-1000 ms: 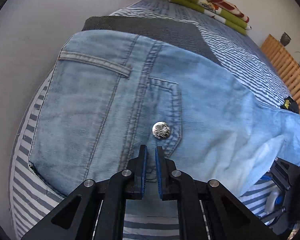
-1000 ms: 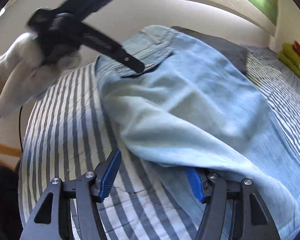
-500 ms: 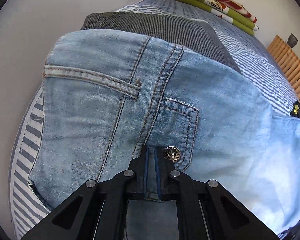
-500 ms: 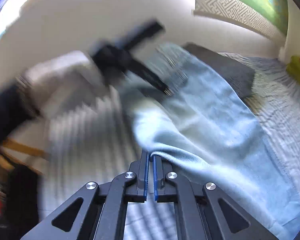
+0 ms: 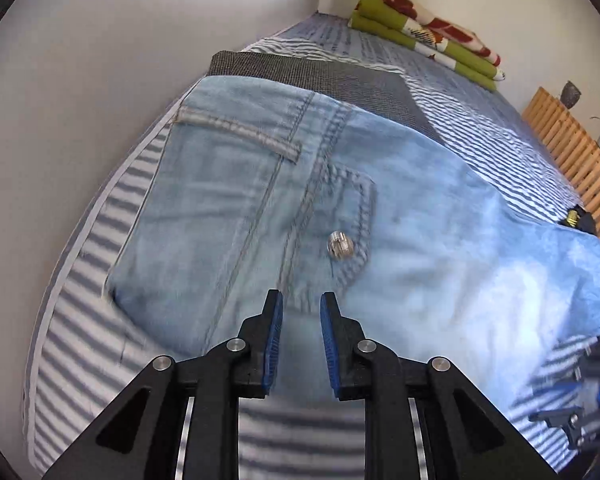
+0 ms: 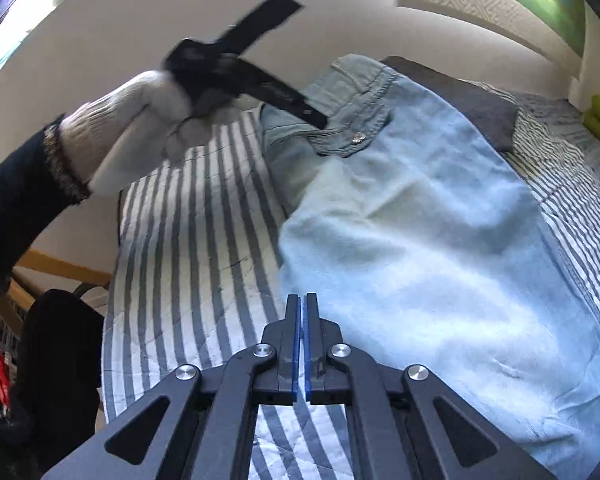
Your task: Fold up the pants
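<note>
In the left wrist view, the jeans (image 5: 380, 216) are spread across the frame's middle on the striped bed (image 5: 80, 312). The left gripper (image 5: 300, 312), bottom centre, has just been opening; its jaws stand parted, nothing pinched between them.

In the right wrist view, the right gripper (image 6: 301, 312), bottom centre, has just parted slightly and is seen nearly closed and empty, beside the jeans' edge. A release between folds is judged; a fresh grip on an edge is needed next.
</note>
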`<state>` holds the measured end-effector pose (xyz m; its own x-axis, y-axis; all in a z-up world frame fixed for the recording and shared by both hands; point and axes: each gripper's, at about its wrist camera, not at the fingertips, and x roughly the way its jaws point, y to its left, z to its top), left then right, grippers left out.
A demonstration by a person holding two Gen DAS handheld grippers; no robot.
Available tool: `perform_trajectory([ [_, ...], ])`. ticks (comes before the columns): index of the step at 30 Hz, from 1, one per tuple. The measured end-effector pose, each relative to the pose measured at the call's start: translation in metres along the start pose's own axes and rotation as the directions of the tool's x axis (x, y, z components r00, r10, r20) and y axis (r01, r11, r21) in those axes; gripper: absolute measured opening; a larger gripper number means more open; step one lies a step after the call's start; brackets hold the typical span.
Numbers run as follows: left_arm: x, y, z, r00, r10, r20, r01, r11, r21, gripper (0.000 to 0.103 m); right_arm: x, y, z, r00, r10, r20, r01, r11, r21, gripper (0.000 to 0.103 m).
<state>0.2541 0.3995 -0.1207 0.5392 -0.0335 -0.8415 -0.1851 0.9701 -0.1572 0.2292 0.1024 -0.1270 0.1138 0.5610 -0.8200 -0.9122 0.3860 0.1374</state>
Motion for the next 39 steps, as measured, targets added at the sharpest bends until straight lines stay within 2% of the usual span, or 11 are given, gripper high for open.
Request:
perform_trajectory([
  [1, -0.006, 0.002, -0.009, 1.0, 0.003, 0.006, -0.003, 1.0, -0.001, 0.022, 0.001, 0.0, 0.0, 1.0, -0.01, 0.005, 0.01, 1.0, 0.006, 0.031],
  [4, -0.016, 0.022, -0.03, 1.0, 0.023, 0.008, -0.022, 0.997, -0.077, 0.032, 0.012, 0.006, 0.004, 0.995, -0.096, 0.0, 0.096, 0.995, -0.005, 0.035],
  [5, -0.019, 0.03, -0.034, 0.999, 0.036, 0.005, -0.035, 0.992, -0.119, 0.044, 0.016, 0.004, 0.004, 0.983, -0.185, -0.021, 0.185, 0.983, -0.019, 0.035],
  [8, -0.027, 0.063, -0.049, 1.0, 0.024, 0.009, -0.021, 0.961, -0.275, 0.065, 0.046, -0.02, 0.003, 0.883, -0.451, -0.128, 0.448, 0.892, -0.055, 0.035],
  [12, -0.001, 0.078, -0.052, 0.994, -0.107, -0.023, 0.09, 0.923, -0.374, 0.073, 0.022, -0.05, 0.001, 0.959, -0.256, -0.118, 0.273, 0.948, 0.164, 0.035],
  [16, 0.028, 0.074, -0.044, 0.991, -0.132, 0.004, 0.12, 0.886, -0.449, 0.067, -0.002, -0.041, -0.006, 0.979, -0.188, -0.086, 0.201, 0.958, 0.203, 0.036],
  [18, 0.027, 0.074, -0.043, 0.995, -0.095, 0.027, 0.096, 0.87, -0.484, 0.03, -0.005, -0.029, -0.013, 0.991, -0.106, -0.085, 0.121, 0.972, 0.202, 0.037],
  [21, 0.015, 0.073, -0.036, 0.996, -0.085, 0.042, 0.095, 0.873, -0.478, 0.021, 0.001, -0.001, -0.025, 0.994, -0.04, -0.102, 0.054, 0.989, 0.137, 0.039],
  [26, -0.022, 0.065, -0.016, 0.992, -0.085, 0.093, 0.118, 0.882, -0.456, 0.019, 0.035, 0.023, -0.032, 0.984, -0.106, -0.14, 0.116, 0.991, 0.062, 0.042],
  [33, -0.064, 0.045, 0.009, 0.989, -0.043, 0.139, 0.095, 0.917, -0.388, 0.019, -0.018, -0.012, -0.003, 0.974, -0.212, 0.078, 0.188, 0.952, 0.241, 0.042],
  [39, -0.053, 0.055, -0.026, 0.989, 0.15, -0.01, -0.145, 0.93, -0.336, 0.036, -0.063, -0.029, -0.037, 0.994, -0.095, 0.054, 0.073, 0.946, 0.317, 0.042],
])
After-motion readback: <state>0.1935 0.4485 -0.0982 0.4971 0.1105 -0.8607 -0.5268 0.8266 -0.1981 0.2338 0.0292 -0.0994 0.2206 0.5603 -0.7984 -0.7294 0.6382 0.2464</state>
